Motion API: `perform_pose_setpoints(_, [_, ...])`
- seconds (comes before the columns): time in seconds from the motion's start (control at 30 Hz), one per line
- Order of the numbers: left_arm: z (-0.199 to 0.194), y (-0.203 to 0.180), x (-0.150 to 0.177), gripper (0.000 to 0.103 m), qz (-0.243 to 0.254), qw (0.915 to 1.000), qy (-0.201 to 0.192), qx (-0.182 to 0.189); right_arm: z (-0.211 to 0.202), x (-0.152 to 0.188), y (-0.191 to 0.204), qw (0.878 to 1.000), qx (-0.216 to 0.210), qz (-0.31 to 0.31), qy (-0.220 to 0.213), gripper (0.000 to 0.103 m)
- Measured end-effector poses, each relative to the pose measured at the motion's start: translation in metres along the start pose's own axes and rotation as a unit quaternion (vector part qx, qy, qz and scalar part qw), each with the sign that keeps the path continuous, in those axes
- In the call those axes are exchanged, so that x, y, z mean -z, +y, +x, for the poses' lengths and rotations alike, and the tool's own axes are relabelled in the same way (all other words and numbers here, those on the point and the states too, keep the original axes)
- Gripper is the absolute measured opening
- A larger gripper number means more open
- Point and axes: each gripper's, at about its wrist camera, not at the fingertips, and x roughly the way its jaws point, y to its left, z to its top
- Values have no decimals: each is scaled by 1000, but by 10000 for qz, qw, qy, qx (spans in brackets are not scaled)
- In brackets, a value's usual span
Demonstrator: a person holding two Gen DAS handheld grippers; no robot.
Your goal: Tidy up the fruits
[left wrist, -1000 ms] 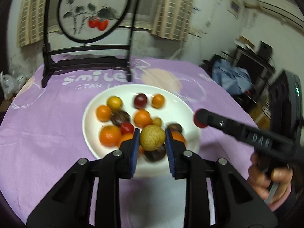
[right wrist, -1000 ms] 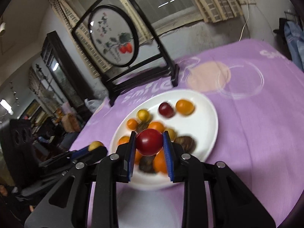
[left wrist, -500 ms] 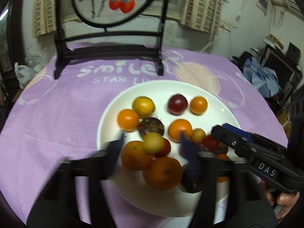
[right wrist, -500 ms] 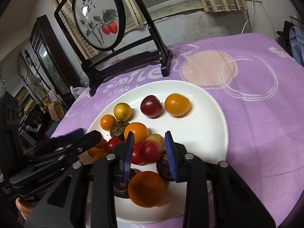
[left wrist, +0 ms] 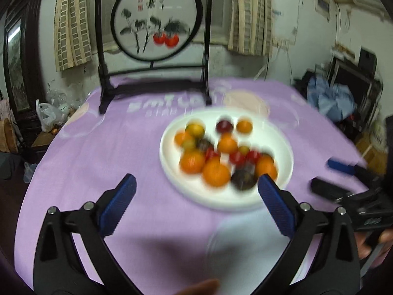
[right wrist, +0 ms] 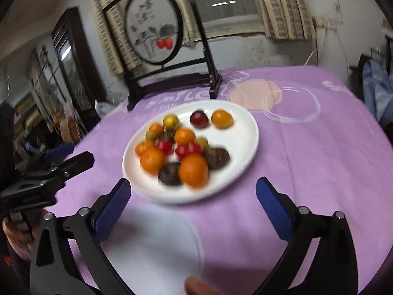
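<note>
A white plate (left wrist: 282,172) on the purple tablecloth holds several small fruits: oranges (left wrist: 216,173), red tomatoes (left wrist: 237,157), dark passion fruits (left wrist: 243,179) and a yellow-green fruit (left wrist: 189,144). The plate also shows in the right wrist view (right wrist: 240,147), with oranges (right wrist: 194,170) at its front. My left gripper (left wrist: 196,182) is wide open and empty, just short of the plate's near edge. My right gripper (right wrist: 192,186) is wide open and empty, at the plate's near rim. The right gripper shows at the right of the left wrist view (left wrist: 343,179).
A black-framed round painted screen (left wrist: 154,32) stands at the table's far side. The purple tablecloth (left wrist: 110,147) covers a round table. A chair and bags (left wrist: 49,115) stand off the left edge, clutter (left wrist: 331,98) off the right.
Both grippers let go of their fruits onto the plate, opened wide and drew back toward me. The yellow-green fruit and the red tomato now lie among the others.
</note>
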Motion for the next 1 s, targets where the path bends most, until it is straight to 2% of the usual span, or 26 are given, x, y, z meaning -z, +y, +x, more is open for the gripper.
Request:
perform_pose_setpoints(0.13, [-6, -1, 38, 101, 209, 9991, 293, -233, -14, 37, 8, 9992, -142, -195, 324, 102])
perform_pose_setpoints(0.23, [-15, -4, 52, 101, 260, 9991, 288, -147, -20, 52, 14, 9981, -190, -361, 458, 102])
perform_pose_setpoints(0.33, [-22, -4, 62, 101, 276, 9992, 213, -173, -26, 62, 21, 9974, -60, -584, 423, 102])
perform_pose_setpoints(0.5, [-21, 1, 68, 101, 133, 9993, 312, -163, -29, 70, 23, 9967, 52, -691, 427, 102])
perform_pose_setpoints(1.0, [-24, 2, 68, 101, 133, 9995, 238, -132, -30, 71, 24, 9961, 99, -750, 461, 102])
